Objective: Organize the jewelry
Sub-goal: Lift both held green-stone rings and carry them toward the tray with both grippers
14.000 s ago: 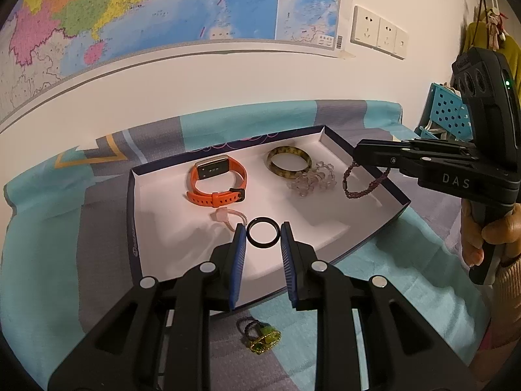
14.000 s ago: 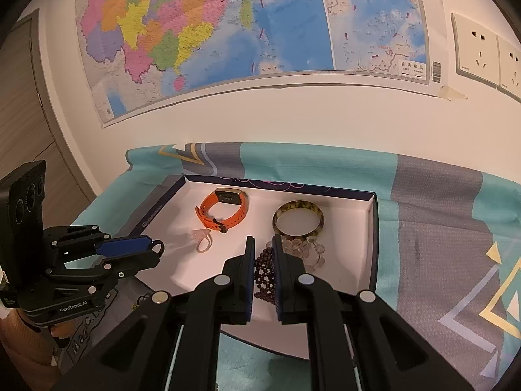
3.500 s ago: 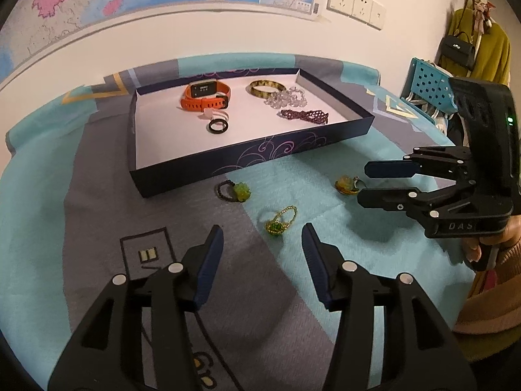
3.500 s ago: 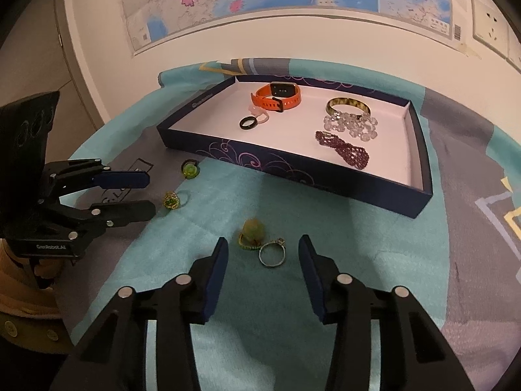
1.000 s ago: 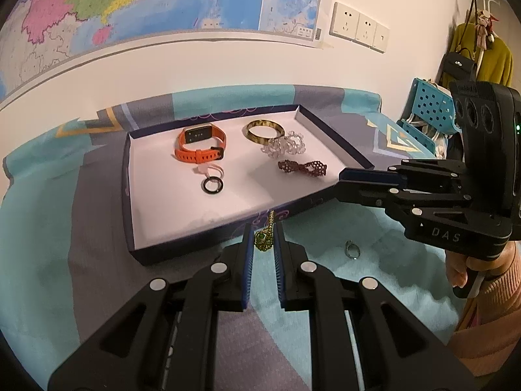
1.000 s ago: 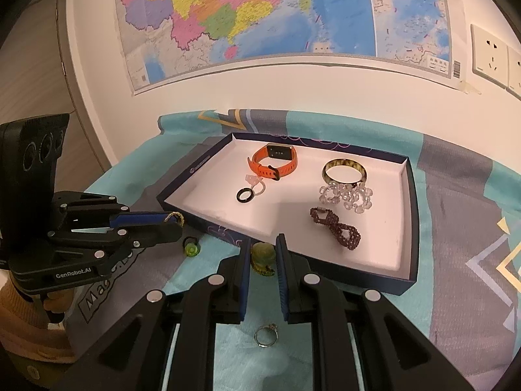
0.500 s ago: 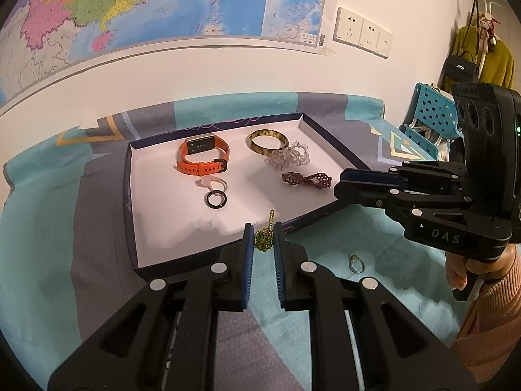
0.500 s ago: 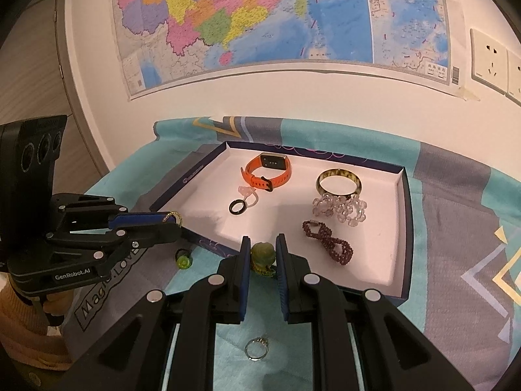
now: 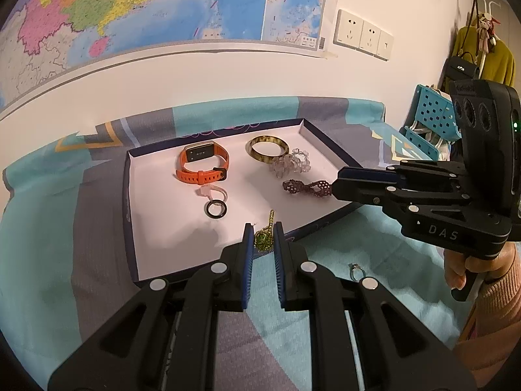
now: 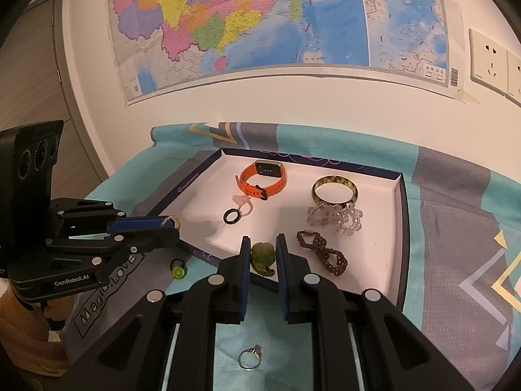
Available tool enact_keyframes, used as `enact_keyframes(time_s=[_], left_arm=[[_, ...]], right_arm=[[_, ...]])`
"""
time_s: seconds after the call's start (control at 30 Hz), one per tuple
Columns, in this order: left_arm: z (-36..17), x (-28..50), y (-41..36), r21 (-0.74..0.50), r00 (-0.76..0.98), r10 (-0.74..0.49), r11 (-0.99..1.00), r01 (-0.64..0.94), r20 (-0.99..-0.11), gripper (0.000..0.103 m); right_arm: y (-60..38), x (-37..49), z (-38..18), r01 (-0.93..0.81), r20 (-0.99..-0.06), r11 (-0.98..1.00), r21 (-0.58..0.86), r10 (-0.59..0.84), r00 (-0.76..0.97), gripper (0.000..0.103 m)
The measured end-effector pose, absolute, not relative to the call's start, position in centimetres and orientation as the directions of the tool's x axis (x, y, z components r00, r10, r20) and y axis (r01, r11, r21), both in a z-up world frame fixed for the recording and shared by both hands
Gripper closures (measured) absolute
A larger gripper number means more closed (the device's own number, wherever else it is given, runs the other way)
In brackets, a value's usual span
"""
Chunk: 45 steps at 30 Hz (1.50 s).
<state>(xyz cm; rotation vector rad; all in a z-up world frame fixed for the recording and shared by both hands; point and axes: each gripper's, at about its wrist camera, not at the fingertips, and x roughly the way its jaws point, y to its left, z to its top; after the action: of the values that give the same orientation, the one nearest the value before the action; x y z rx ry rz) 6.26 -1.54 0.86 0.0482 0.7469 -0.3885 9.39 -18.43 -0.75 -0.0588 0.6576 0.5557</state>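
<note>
My left gripper (image 9: pixel 261 233) is shut on a gold ring with a green stone (image 9: pixel 263 238), held over the front edge of the dark blue tray (image 9: pixel 127 195). My right gripper (image 10: pixel 263 248) is shut on a ring with a rounded green stone (image 10: pixel 263 254), also at the tray's front edge. The white tray floor holds an orange watch (image 9: pixel 202 166), a black ring (image 9: pixel 215 209), a tortoise bangle (image 9: pixel 267 148), a clear bead bracelet (image 9: pixel 291 164) and a dark red bead bracelet (image 9: pixel 307 188). On the cloth lie a silver ring (image 10: pixel 250 359) and a green-stone ring (image 10: pixel 178 269).
A teal and grey patterned cloth (image 9: pixel 65 228) covers the table. A wall map (image 10: pixel 260 16) and sockets (image 9: pixel 361 37) are behind. A blue perforated basket (image 9: pixel 429 123) stands at the far right, with a bag and yellow coat (image 9: pixel 482 62) hanging beyond it.
Both grippers, each holding its ring, have edged forward towards the tray; the tray sits slightly nearer and lower in both views.
</note>
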Motion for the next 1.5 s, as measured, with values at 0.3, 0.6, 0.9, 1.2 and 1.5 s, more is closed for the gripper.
enact_keyframes(time_s=[0.3,0.6,0.9,1.2,1.5], left_arm=[[1.0,6.5,-1.7,-0.091,0.669,-0.325,0.929,0.359,-0.668,0.090],[1.1,6.7,-1.7,-0.090,0.673,-0.326,0.928,0.361,-0.664,0.090],[1.2,6.7,-1.8,-0.089,0.674,-0.327,0.928,0.362,-0.662,0.090],[1.3,6.9,-1.7,-0.090,0.679,-0.324,0.930,0.357,-0.659,0.090],[1.3,7.2,-1.5,-0.090,0.682,-0.321,0.932,0.352,-0.657,0.090]], right_arm=[[-18.4,9.7,-0.7,-0.506,-0.593,0.854,0.120,0.470,0.654,0.089],[-18.3,9.9,-0.7,-0.504,-0.593,0.855,0.120,0.469,0.654,0.089],[-18.3,10.2,-0.7,-0.503,-0.595,0.856,0.121,0.468,0.654,0.089],[-18.3,10.3,-0.7,-0.503,-0.595,0.856,0.119,0.467,0.654,0.089],[-18.3,10.5,-0.6,-0.503,-0.594,0.856,0.119,0.467,0.654,0.089]])
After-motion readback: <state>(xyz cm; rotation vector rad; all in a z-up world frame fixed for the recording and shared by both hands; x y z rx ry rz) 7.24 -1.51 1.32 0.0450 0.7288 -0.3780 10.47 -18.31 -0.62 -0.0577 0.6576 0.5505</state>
